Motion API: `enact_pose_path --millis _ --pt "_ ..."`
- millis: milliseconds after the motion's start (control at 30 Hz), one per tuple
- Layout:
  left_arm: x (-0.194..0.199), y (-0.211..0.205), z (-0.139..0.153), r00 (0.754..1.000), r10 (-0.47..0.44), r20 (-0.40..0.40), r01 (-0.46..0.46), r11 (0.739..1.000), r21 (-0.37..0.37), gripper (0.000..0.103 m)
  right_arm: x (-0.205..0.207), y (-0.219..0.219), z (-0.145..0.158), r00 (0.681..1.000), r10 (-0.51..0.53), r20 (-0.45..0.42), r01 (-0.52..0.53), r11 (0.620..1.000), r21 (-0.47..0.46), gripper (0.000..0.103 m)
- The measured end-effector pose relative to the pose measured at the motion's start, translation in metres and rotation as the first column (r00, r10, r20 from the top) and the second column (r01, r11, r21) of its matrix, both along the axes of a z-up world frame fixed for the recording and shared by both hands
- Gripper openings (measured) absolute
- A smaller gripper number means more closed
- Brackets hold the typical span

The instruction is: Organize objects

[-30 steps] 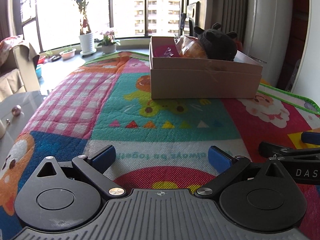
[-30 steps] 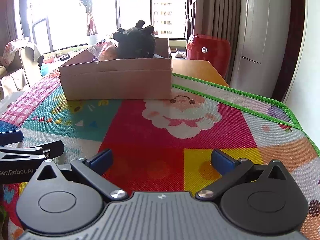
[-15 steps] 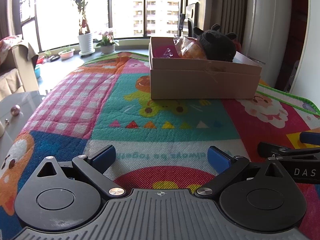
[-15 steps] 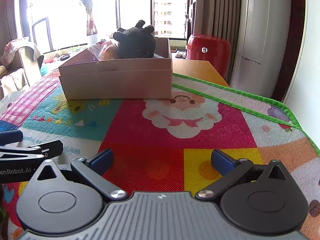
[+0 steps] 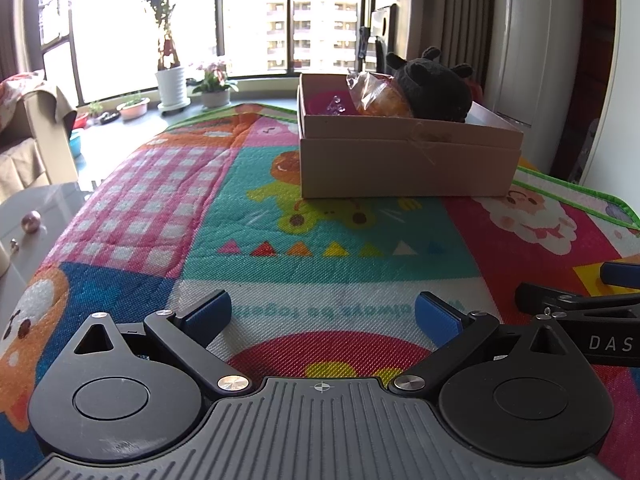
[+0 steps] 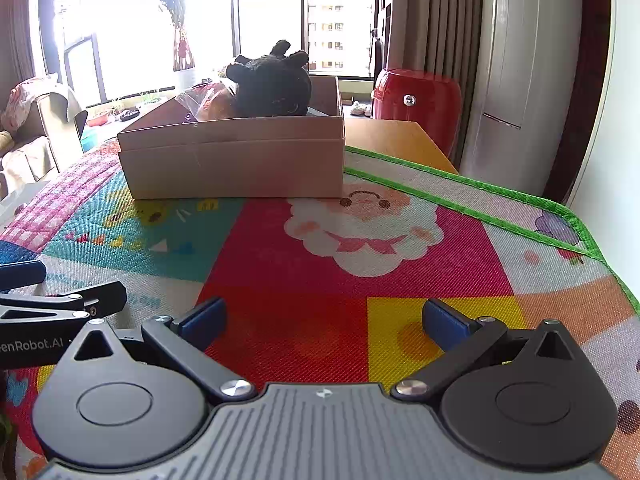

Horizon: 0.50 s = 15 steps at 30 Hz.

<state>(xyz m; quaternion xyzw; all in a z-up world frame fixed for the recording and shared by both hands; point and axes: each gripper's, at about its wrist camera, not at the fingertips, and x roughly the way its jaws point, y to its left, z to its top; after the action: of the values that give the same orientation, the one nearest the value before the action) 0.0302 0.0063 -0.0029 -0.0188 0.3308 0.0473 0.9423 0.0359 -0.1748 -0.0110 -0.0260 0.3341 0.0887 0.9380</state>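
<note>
A brown cardboard box (image 5: 408, 160) stands on the colourful play mat (image 5: 320, 232); it also shows in the right wrist view (image 6: 236, 164). Inside it lie a black plush toy (image 5: 432, 88), a clear bag with something orange (image 5: 380, 96) and a pink item (image 5: 320, 102). The plush (image 6: 272, 84) and the bag (image 6: 208, 100) also show in the right wrist view. My left gripper (image 5: 323, 318) is open and empty, low over the mat, well short of the box. My right gripper (image 6: 324, 322) is open and empty, beside the left one.
The right gripper's side (image 5: 580, 308) shows at the right edge of the left wrist view; the left gripper's side (image 6: 60, 304) at the left edge of the right one. A red stool (image 6: 416, 100) and wooden table (image 6: 392, 140) stand behind the box. The mat's green edge (image 6: 520, 216) runs along the right.
Both grippers stay open and nearly still. The views have shifted only slightly.
</note>
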Motion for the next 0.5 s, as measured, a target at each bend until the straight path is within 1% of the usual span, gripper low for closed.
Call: enact_pose_path --millis 500 --pt "-0.0001 -0.0001 -0.0003 1.0 0.0 0.0 0.0 1.0 0.002 0.102 -0.0001 0.0001 -0.0002 1.0 0.0 0.0 0.0 1.0 0.0 0.103"
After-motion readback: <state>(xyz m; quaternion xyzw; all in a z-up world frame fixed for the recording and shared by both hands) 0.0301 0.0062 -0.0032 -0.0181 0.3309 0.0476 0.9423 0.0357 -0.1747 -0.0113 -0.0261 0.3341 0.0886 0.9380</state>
